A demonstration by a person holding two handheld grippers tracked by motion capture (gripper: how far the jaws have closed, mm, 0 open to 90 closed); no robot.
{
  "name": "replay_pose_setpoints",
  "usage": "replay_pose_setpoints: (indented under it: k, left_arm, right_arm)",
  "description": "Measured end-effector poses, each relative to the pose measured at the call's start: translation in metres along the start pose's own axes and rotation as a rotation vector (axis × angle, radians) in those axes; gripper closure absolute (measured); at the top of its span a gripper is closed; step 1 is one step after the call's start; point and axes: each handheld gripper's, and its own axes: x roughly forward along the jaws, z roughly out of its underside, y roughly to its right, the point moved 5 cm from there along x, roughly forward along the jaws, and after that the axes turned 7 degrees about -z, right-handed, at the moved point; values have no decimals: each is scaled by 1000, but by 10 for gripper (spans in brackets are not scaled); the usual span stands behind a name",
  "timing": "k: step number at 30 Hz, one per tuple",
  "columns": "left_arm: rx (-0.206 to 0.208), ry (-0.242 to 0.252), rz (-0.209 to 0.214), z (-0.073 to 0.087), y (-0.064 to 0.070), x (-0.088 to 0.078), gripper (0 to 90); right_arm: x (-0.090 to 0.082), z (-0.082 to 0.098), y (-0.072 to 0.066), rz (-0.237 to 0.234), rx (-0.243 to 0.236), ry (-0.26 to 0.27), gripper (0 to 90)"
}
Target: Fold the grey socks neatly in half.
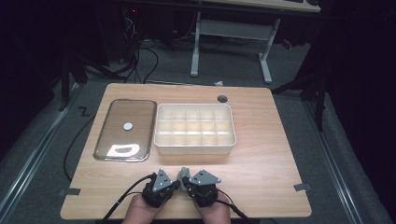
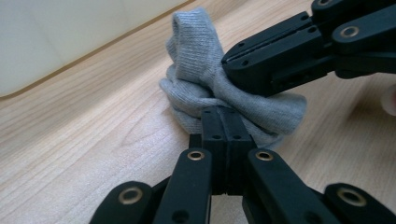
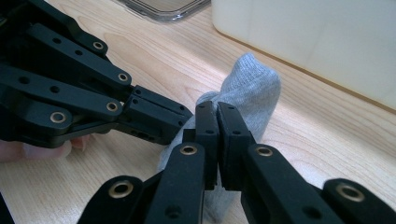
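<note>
A small grey sock [image 1: 183, 171] lies bunched on the wooden table near its front edge, between my two grippers. In the left gripper view my left gripper [image 2: 226, 114] is shut, its tips pinching the lower fold of the sock [image 2: 196, 60]. The right gripper [image 2: 243, 70] reaches in from the upper right and bites the same bundle. In the right gripper view my right gripper [image 3: 216, 109] is shut on the sock [image 3: 252, 88], and the left gripper [image 3: 184, 116] meets it from the left. Both hands rest at the table's front edge.
A white box [image 1: 195, 148] with several compartments stands just beyond the sock, mid-table. To its left lies a clear lid [image 1: 100, 140] with a white disc [image 1: 127, 125] on it. A cable hole [image 1: 222, 98] sits at the back edge. Tape marks [image 1: 302, 187] flag the front corners.
</note>
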Motion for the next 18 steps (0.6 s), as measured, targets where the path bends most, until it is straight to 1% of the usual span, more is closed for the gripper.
replay_pose_setpoints:
  k: [3, 8, 11, 12, 17, 18]
  left_arm:
    - [9, -3, 4, 1, 1, 0, 899]
    - [9, -10, 7, 2, 0, 0, 897]
    - [9, -14, 4, 3, -3, -1, 878]
    - [2, -12, 3, 3, -5, -2, 866]
    - [-23, 28, -14, 1, -13, -9, 796]
    - [-32, 47, -15, 0, -16, -12, 787]
  right_arm:
    - [0, 1, 0, 1, 0, -6, 890]
    - [2, 4, 1, -9, 0, -19, 891]
    - [4, 6, 0, -15, -3, -16, 895]
    - [5, 6, 1, -16, -6, -14, 897]
    - [7, 7, 0, -22, -9, -14, 900]
    - [7, 7, -1, -24, -11, -14, 900]
